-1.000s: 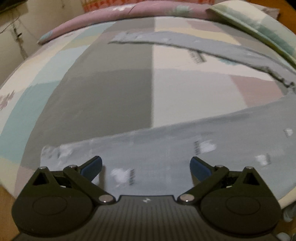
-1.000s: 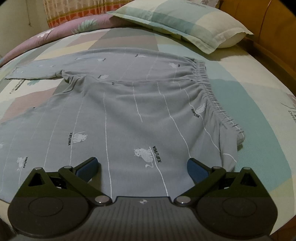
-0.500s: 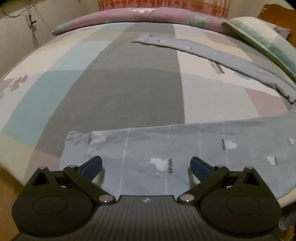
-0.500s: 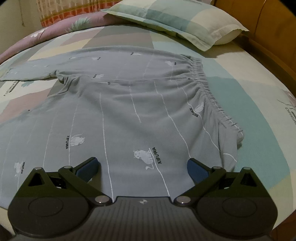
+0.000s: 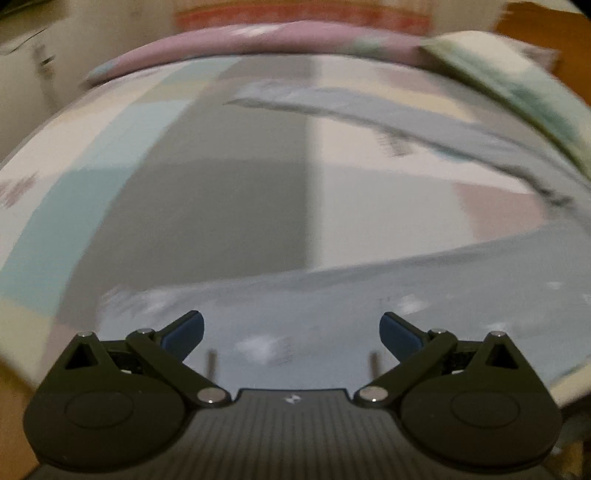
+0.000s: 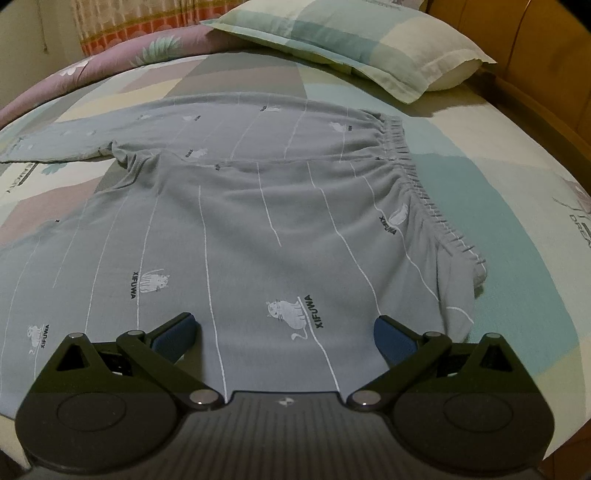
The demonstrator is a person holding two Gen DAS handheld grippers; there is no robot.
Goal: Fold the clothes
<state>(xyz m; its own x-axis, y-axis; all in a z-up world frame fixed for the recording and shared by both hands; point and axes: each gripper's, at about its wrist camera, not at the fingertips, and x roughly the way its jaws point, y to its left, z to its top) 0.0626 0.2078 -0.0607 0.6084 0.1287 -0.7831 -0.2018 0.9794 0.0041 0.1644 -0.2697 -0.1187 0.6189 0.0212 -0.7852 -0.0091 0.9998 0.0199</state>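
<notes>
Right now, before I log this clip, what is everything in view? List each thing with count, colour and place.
pyjama trousers: one, grey with white stripes and cat prints, spread flat on the bed, legs apart.
bedsheet: one, pastel patchwork, under the trousers.
pillow: one, green and cream check, at the far right of the bed.
quilt: one, pink with a leaf print, along the far edge.
curtain: one, cream and orange, behind the bed.
headboard: one, brown wood, at right.
left hand-held gripper: open, over the near trouser leg's end.
right hand-held gripper: open, over the near leg by the waistband.
</notes>
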